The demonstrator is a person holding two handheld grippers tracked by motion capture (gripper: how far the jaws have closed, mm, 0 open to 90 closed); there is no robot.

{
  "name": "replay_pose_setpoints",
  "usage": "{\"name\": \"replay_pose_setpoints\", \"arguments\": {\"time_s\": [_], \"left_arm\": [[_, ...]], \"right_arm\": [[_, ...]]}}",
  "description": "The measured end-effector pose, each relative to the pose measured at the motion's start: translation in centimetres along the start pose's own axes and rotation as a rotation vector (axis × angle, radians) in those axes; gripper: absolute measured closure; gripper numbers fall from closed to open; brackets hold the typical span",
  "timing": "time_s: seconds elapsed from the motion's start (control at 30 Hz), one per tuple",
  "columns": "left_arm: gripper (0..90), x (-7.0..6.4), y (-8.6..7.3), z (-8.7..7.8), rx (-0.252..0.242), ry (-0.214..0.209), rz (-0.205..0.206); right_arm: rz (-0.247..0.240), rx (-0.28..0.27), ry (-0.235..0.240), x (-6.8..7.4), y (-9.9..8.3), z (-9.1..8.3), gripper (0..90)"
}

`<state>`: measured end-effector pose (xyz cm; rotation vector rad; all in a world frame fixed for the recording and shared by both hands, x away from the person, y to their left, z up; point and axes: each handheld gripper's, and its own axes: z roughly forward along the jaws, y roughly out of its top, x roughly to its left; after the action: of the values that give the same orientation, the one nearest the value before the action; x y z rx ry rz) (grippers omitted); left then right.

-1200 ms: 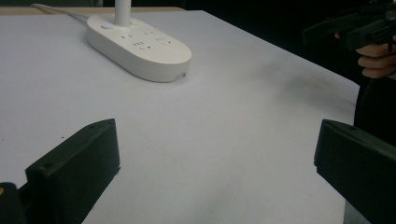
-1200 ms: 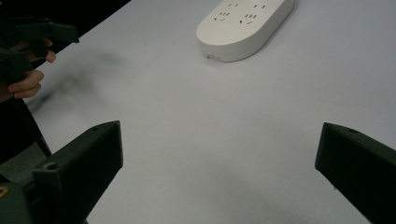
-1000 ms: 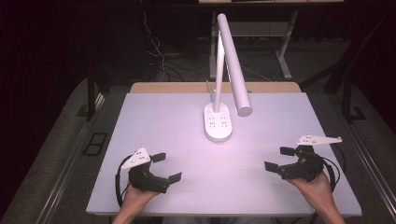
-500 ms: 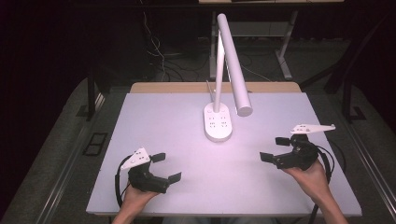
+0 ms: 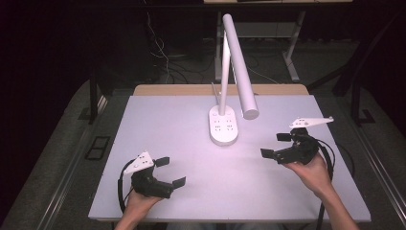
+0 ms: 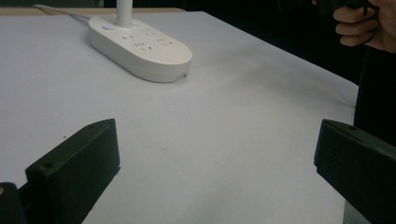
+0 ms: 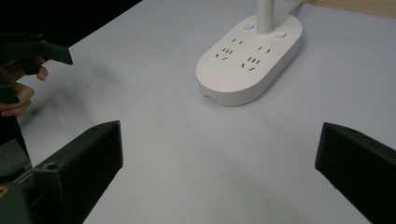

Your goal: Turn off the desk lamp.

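A white desk lamp stands mid-table, its oval base [image 5: 223, 125] carrying sockets and buttons, its long tube head [image 5: 239, 67] slanting down toward the right. The base [image 6: 140, 47] lies ahead of the left gripper's jaws; from the right gripper view the base [image 7: 250, 58] is ahead too. My left gripper [image 5: 171, 171] rests at the front left of the table, open, with nothing between its jaws. My right gripper [image 5: 275, 145] hovers at the right of the table, open and empty, pointing left toward the lamp base.
The white table top [image 5: 167, 129] has a wooden strip along its far edge [image 5: 182, 89]. The lamp's cord [image 6: 63, 11] runs off the back. Dark floor, cables and table legs [image 5: 292, 52] lie beyond. A black cable [image 5: 330, 158] trails from the right gripper.
My right gripper has lifted and moved forward and left toward the lamp base. The left gripper has stayed put.
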<state>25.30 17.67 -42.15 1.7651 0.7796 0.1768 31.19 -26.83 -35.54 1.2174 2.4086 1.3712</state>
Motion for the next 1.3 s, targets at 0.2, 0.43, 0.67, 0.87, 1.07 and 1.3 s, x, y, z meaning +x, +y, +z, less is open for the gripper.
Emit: {"name": "replay_pose_setpoints", "arguments": {"time_s": [0.2, 0.43, 0.67, 0.87, 1.07, 1.3], "left_arm": [[0.0, 0.0, 0.0, 0.0, -0.003, 0.002, -0.002], [0.0, 0.0, 0.0, 0.0, -0.002, 0.002, -0.001], [0.0, 0.1, 0.0, -0.1, -0.004, 0.004, -0.001], [0.0, 0.1, 0.0, -0.1, -0.003, 0.006, -0.001], [0.0, 0.1, 0.0, -0.2, -0.006, 0.003, -0.003], [0.0, 0.1, 0.0, -0.2, -0.006, 0.001, -0.002]], "right_arm": [[-0.008, 0.012, 0.003, -0.2, 1.1, 0.8, 0.8], [-0.005, 0.023, 0.001, -0.5, 2.0, 1.7, 0.8], [-0.020, 0.032, -0.004, -0.9, 3.3, 2.8, 0.8], [-0.019, 0.037, 0.003, -1.4, 4.6, 3.9, 0.8], [-0.029, 0.045, 0.000, -1.7, 5.8, 4.6, 0.8], [-0.027, 0.056, -0.011, -2.5, 7.1, 5.8, 0.9]]}}
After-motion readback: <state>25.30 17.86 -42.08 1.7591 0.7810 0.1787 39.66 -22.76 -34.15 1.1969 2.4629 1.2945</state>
